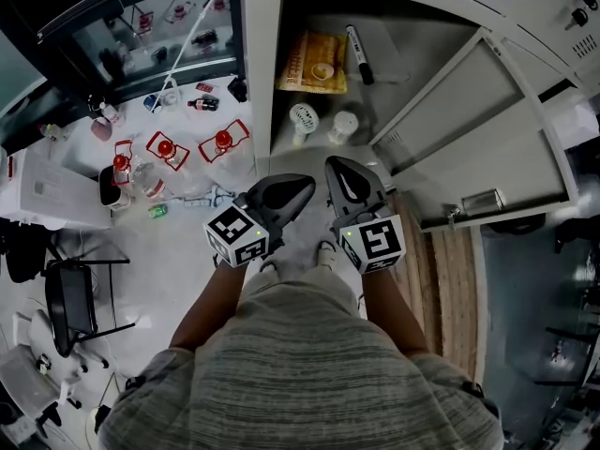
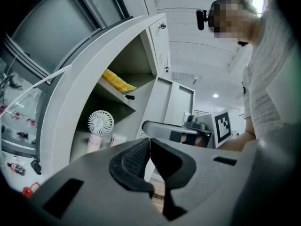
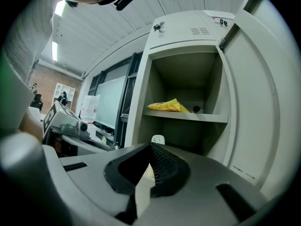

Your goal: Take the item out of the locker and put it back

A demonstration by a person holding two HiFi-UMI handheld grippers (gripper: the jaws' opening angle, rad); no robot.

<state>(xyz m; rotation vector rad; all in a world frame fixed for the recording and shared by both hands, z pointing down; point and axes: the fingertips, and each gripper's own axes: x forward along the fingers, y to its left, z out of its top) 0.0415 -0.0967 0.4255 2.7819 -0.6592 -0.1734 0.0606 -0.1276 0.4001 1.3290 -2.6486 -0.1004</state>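
Faces open locker (image 1: 262, 54) with left tool (image 1: 307, 184) and right tool (image 1: 336, 165) both closed, empty. Judges handheld fan (image 1: 304, 117) light, top-heavy; favours gripping its handle.

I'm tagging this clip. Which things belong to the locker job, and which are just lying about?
Job: locker, yellow packet, black marker, small fan, pale cup; left gripper and right gripper, both shut, empty.
Lying about: red-framed objects, small bottle, black chair.

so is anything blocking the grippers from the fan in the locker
Nothing visible. The locker door is swung open, and the fan inside sits exposed ahead of the left gripper and right gripper.
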